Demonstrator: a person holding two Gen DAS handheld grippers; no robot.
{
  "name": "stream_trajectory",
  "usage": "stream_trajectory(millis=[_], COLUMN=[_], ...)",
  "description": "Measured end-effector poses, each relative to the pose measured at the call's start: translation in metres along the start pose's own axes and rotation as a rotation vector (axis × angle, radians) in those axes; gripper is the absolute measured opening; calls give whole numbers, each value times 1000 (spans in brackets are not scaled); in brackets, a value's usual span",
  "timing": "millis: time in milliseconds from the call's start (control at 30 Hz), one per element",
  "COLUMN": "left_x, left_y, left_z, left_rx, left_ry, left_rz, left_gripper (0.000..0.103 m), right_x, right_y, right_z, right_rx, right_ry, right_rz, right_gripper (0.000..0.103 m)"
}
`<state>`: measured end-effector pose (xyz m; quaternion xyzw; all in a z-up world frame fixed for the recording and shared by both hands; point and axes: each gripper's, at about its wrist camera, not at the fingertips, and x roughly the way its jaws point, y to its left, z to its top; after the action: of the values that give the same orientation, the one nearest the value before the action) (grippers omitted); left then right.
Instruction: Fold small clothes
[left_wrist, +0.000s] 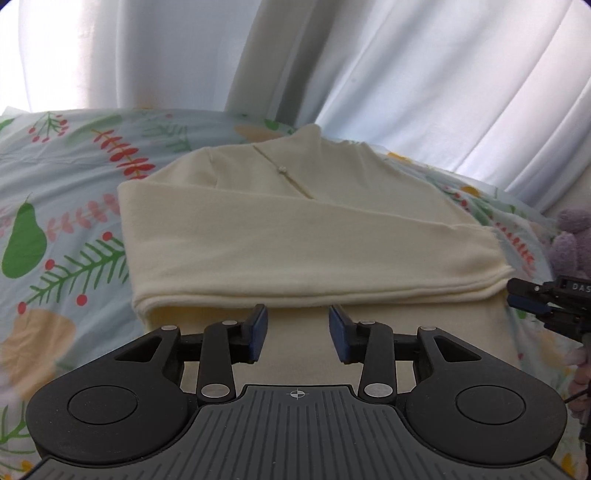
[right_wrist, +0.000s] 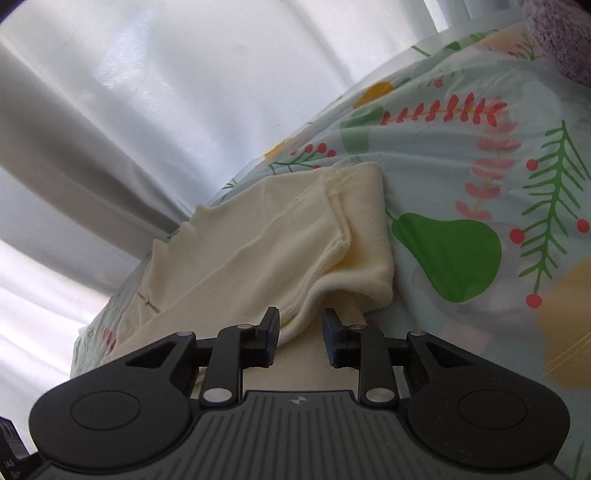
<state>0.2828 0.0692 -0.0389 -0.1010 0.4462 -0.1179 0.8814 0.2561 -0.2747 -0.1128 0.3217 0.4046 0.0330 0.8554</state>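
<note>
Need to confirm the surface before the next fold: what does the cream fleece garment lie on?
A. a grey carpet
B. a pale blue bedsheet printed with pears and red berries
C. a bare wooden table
B: the cream fleece garment lies on the pale blue fruit-printed bedsheet.

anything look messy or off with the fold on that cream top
Mostly tidy. The cream top lies folded on the fruit-print sheet, but its right-hand corner is bunched and puffed open, with layers splaying rather than lying flat. Both sets of tongs, left and right, are open with nothing clamped.
</note>
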Motion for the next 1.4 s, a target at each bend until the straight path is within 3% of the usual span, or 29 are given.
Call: stream_trajectory(millis=[67, 133, 233, 333, 367, 467, 667, 767, 967, 1067, 1400], left_x=[-12, -7, 23, 49, 50, 53, 69, 64, 39, 46, 45], left_y=[-2, -3, -5, -5, -8, -14, -19, -24, -26, -28, -28], left_z=[8, 18, 27, 19, 15, 11, 17, 15, 2, -1, -6], left_rx=[11, 18, -1, -14, 7, 73, 114, 117, 106, 129, 151], left_ry=[-56, -94, -39, 59, 44, 19, -44, -31, -22, -15, -42], left_rz=[-15, 18, 71, 74, 84, 112, 192, 213, 195, 220, 277], left_gripper=[54, 56, 45, 36, 37, 39, 36, 37, 47, 48, 67], right_x=[-17, -23, -3, 36, 47, 52, 61, 58, 26, 37, 49], right_y=[8, 17, 35, 48, 48, 55, 51, 52, 59, 59, 62], right_z=[2, 7, 19, 20, 15, 5, 19, 22, -2, -11, -10], right_rx=[-58, -109, -222, -343, -379, -509, -500, -475, -507, -568, -599], right_ry=[-39, -83, -94, -27, -2, -46, -76, -72, -42, -1, -86], right_rz=[5, -6, -68, -189, -234, -304, -311, -309, -249, -307, -318], right_gripper=[26, 28, 28, 27, 26, 24, 24, 24, 24, 23, 26])
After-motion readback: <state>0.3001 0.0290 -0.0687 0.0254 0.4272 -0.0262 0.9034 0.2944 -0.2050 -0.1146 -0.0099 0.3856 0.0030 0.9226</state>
